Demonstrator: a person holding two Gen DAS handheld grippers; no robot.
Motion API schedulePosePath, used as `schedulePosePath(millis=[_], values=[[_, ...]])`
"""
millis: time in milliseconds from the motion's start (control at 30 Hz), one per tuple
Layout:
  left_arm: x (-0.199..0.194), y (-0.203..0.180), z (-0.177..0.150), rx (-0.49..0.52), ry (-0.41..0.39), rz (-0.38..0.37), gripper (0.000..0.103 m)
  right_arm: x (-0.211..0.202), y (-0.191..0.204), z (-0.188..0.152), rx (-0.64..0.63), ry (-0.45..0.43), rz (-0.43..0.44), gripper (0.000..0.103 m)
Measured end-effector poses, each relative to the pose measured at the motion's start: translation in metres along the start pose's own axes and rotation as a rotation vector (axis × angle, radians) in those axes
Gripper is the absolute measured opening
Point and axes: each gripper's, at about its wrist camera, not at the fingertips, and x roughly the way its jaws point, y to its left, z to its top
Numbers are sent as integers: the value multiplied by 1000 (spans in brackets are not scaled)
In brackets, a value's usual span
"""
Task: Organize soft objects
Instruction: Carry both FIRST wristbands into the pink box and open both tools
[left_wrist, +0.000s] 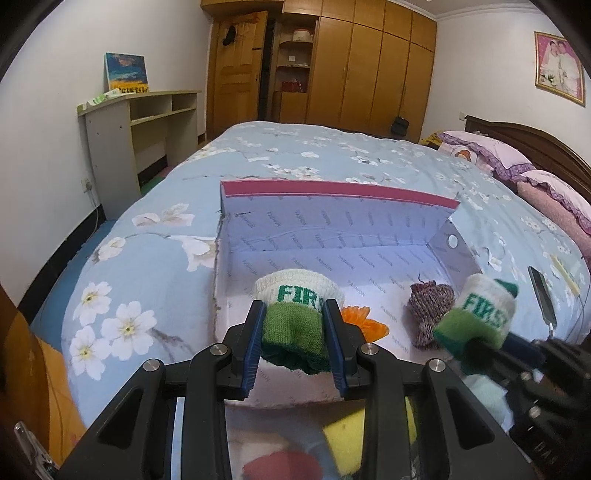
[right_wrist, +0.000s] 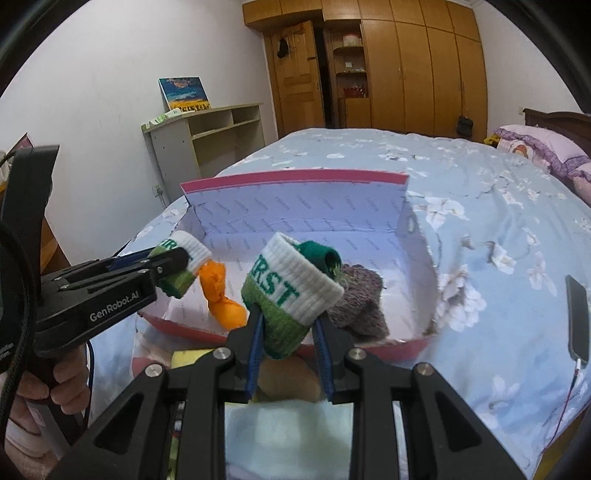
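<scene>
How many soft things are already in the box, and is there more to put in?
Two look done: the orange bundle and the purple knitted piece lie inside the box. In hand: the left claw and the right claw each grip a green and white sock, held over the box. Left: dropping both in, plus blurry soft things near the cameras.

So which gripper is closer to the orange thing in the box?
Left. The left gripper, holding a green sock, hangs right beside the orange thing; the right gripper is farther, by the purple sock.
</scene>
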Motion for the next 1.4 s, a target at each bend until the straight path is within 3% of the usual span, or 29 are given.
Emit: schedulePosePath(millis=[500, 633, 833, 1267, 1400], values=[[36, -2, -7, -43, 120, -12, 33, 38, 5, -3, -7, 53, 1, 27], [40, 0, -10, -51, 138, -15, 33, 43, 4, -4, 3, 62, 0, 34], [36, 1, -10, -49, 142, -11, 33, 39, 7, -5, -12, 44, 0, 45], [7, 23, 4, -184, 157, -71, 34, 22, 7, -14, 2, 18, 0, 47], [2, 27, 3, -189, 169, -47, 34, 11, 0, -16, 14, -1, -7, 51]])
